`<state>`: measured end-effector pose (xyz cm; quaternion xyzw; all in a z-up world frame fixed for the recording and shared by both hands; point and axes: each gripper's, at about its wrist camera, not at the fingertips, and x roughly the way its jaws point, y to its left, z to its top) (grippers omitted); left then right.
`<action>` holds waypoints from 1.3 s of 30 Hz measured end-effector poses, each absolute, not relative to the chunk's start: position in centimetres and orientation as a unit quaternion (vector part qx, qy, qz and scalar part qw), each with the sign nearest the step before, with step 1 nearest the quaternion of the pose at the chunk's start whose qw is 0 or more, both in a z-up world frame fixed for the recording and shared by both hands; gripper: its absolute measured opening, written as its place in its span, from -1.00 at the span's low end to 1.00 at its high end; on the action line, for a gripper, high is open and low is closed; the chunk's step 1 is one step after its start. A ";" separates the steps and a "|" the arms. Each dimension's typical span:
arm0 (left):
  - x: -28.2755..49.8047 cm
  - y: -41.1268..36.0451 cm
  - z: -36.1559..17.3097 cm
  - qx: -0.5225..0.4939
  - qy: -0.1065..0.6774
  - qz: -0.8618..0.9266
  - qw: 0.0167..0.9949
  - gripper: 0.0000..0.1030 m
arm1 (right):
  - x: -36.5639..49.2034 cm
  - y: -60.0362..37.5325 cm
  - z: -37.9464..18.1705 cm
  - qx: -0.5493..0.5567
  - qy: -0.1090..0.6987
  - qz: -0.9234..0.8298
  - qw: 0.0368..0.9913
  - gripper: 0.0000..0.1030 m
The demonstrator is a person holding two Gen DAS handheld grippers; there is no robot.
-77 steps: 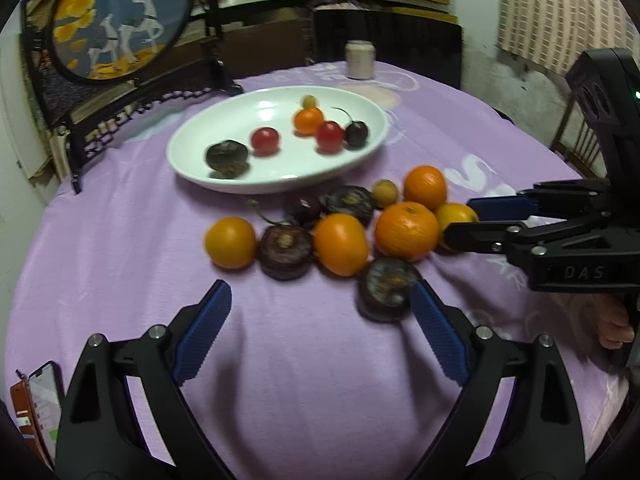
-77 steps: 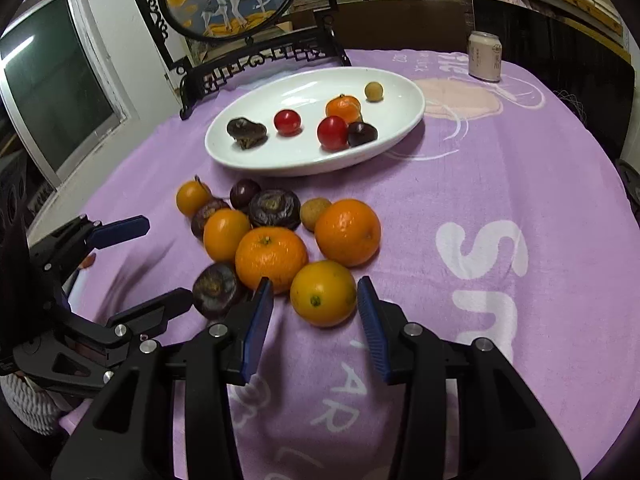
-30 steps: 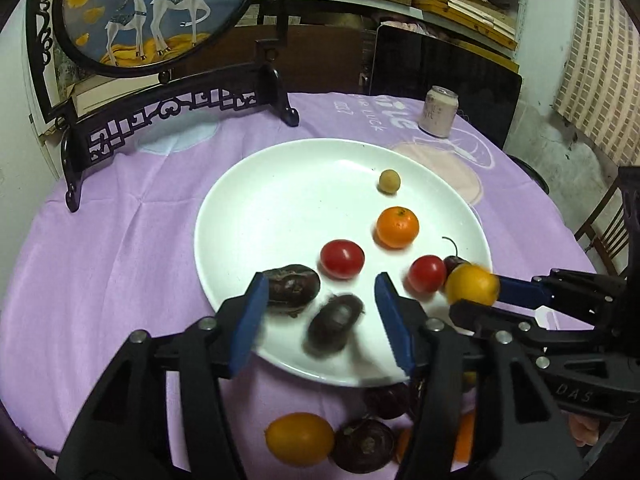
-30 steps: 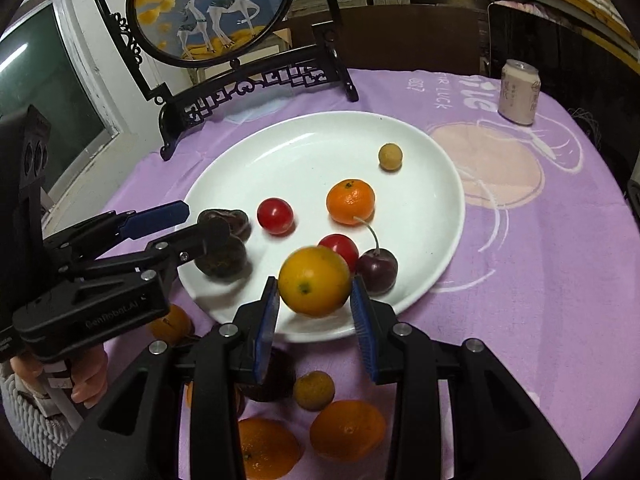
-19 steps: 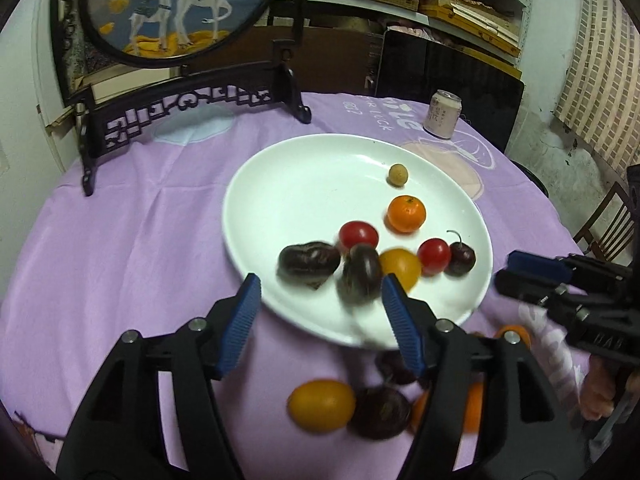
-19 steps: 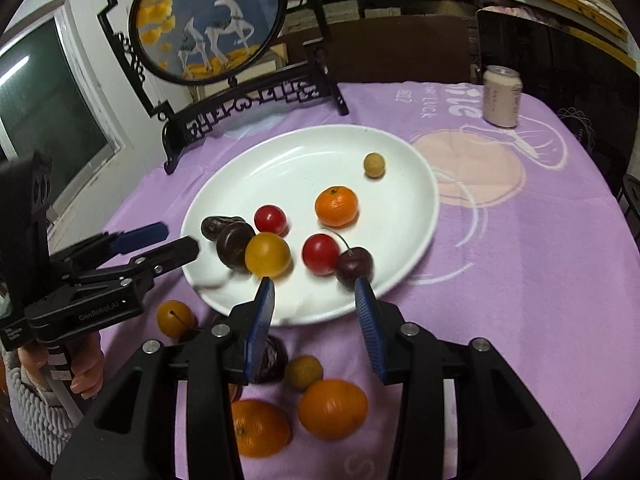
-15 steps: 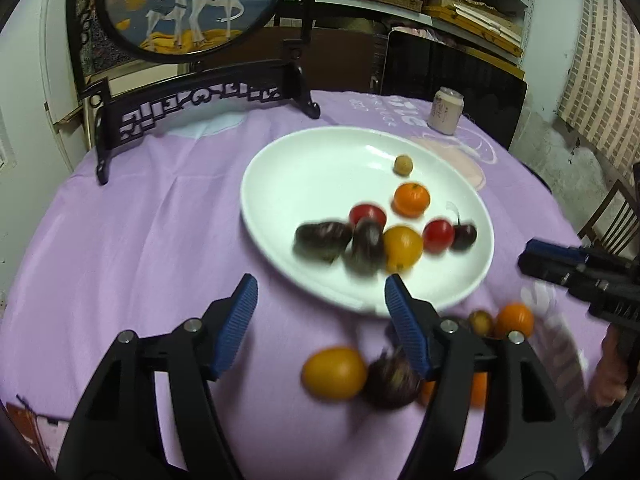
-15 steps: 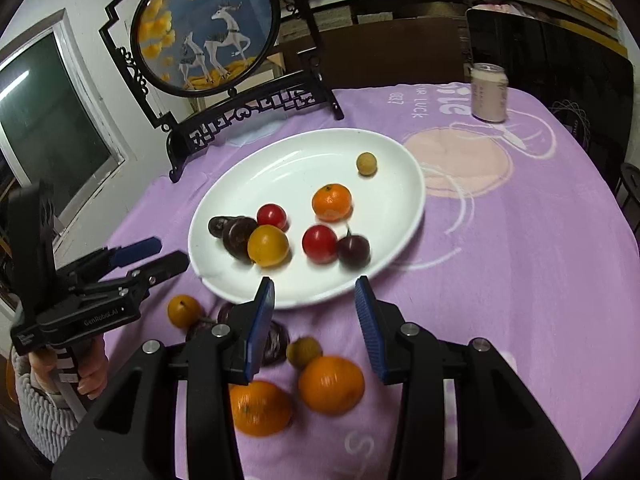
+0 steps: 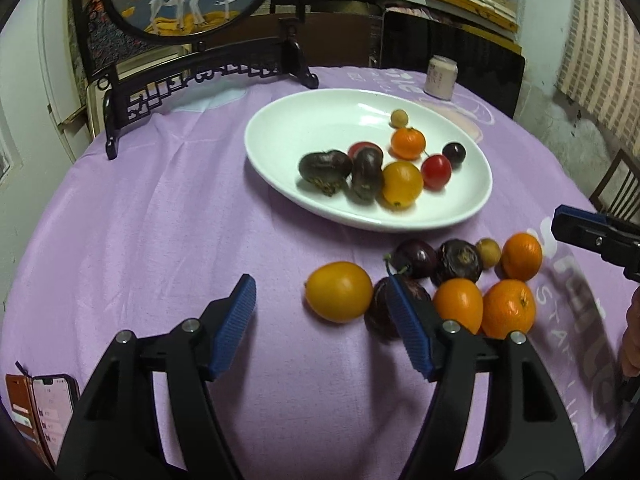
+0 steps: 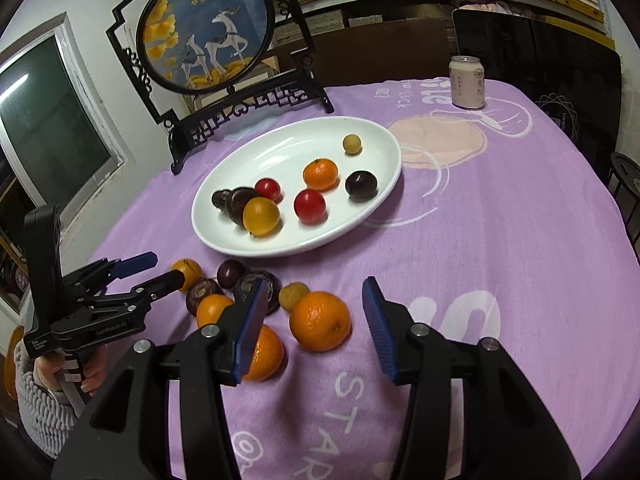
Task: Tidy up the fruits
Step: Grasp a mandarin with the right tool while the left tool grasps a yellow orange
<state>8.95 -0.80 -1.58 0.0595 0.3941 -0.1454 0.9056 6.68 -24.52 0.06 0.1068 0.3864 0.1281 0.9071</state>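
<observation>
Purple tablecloth point(image 9: 152, 216) covers a round table w/ shelves and a dark cabinet behind it, and everything below is placed relative to the white plate point(image 9: 280, 120). On the plate: two dark wrinkly fruits point(image 9: 325, 167) touching each other w/ a yellow-orange one point(image 9: 402, 183) right against them, plus two red ones, a small orange mandarin point(image 9: 407, 143), a dark cherry-ish one point(image 9: 454, 153) and a tiny tan one point(image 9: 399, 118) toward the far rim. Behind the plate stands a black carved stand w/ a round deer picture point(image 10: 208, 28), and off to the far right of the plate a pale drink can point(image 10: 466, 82). On the near side of the plate, loose on the cloth, sits the rest of the fruit pile: a yellow fruit point(image 9: 339, 291) at its left end, dark purple ones, a small tan one and three oranges point(image 9: 508, 308) bunched together, some touching. Left gripper point(image 9: 322, 326) hangs over the cloth near that pile, jaws apart and just been widening, nothing pinched btwn them; its right pad overlaps a dark fruit in view but I can't tell if it touches. Right gripper point(image 10: 312, 328) sits over the pile's right end, jaws spread and just been opening too, an orange point(image 10: 319, 320) showing btwn them, not squeezed. Phone in a brown case point(image 9: 36, 412) lies at the cloth edge, near-left of the plate.
</observation>
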 end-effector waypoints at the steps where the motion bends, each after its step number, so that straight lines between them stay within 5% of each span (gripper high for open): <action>1: 9.0 -0.9 -1.8 0.062 0.396 -0.146 0.904 0.35 | 6.8 -24.4 -0.1 0.104 0.389 0.129 0.906 -0.03; 19: 9.9 0.5 -2.5 0.038 0.409 -0.162 0.897 0.30 | 7.0 -24.7 -0.7 0.108 0.402 0.125 0.901 -0.03; 25: 9.7 -0.6 -2.6 0.065 0.400 -0.179 0.897 0.06 | 7.1 -24.4 -0.9 0.103 0.408 0.126 0.898 -0.03; 27: 10.0 -0.2 -2.6 0.041 0.410 -0.203 0.888 -0.23 | 7.2 -24.4 -1.1 0.104 0.411 0.126 0.897 -0.03; 39: 9.9 -0.2 -3.0 0.036 0.412 -0.192 0.890 -0.09 | 7.8 -24.9 -2.1 0.124 0.434 0.128 0.883 -0.03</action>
